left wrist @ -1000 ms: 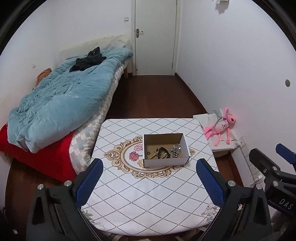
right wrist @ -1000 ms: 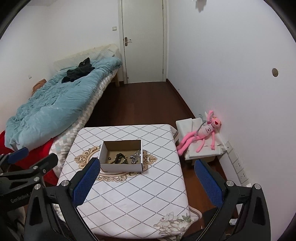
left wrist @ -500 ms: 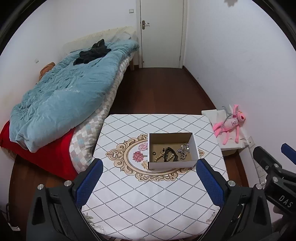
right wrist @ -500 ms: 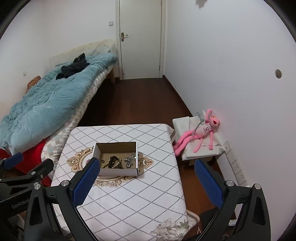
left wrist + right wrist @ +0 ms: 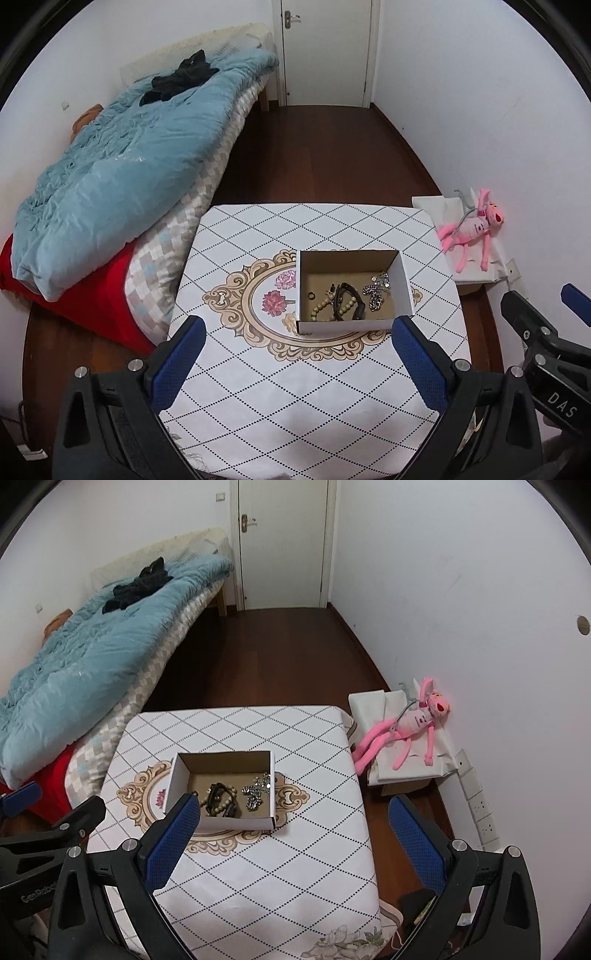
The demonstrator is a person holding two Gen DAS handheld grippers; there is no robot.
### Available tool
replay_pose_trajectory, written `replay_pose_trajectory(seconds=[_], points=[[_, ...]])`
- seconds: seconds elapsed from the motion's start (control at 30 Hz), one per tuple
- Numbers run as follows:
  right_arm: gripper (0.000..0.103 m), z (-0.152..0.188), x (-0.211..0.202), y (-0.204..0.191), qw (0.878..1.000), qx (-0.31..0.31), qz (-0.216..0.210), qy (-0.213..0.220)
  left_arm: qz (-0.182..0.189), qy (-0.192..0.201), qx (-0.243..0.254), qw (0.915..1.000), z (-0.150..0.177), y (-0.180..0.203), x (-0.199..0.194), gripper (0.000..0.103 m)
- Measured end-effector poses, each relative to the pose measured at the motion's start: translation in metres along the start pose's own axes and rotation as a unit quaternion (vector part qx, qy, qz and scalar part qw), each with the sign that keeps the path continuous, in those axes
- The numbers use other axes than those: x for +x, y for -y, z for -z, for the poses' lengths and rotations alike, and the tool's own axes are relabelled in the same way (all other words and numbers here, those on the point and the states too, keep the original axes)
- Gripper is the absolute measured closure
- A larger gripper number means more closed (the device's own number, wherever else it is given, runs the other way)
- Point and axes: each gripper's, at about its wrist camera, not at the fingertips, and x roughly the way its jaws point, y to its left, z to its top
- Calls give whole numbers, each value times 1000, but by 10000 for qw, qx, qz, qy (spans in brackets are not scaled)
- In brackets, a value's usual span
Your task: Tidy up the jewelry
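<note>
From the left wrist, the left gripper [image 5: 295, 363] is spread wide and empty above the near part of the white diamond-patterned tablecloth [image 5: 295, 406]. Beyond it sits the small open white cardboard box [image 5: 352, 325], holding a beige bead bracelet [image 5: 323, 304], a black band [image 5: 349, 304] and silvery chain pieces [image 5: 376, 293]. These look light, limp and prone to tangle; a pinch on a single bead strand or the stiffer band seems safest.

From the right wrist, the right gripper [image 5: 291, 843] is likewise wide and empty, its left fingertip [image 5: 181, 812] overlapping the box [image 5: 236, 821] in view. A pink plush toy [image 5: 410, 723] lies well apart.
</note>
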Motion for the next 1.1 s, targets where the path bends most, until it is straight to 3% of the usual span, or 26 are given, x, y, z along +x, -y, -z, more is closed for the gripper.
replay_pose_trajectory(seconds=[0.37, 1.1], points=[[0, 2, 20, -4, 9996, -93, 28, -268, 6, -234, -20, 9997, -1, -1, 17, 0], [0, 3, 28, -7, 9989, -132, 0, -450, -79, -240, -7, 9997, 1, -6, 20, 0]])
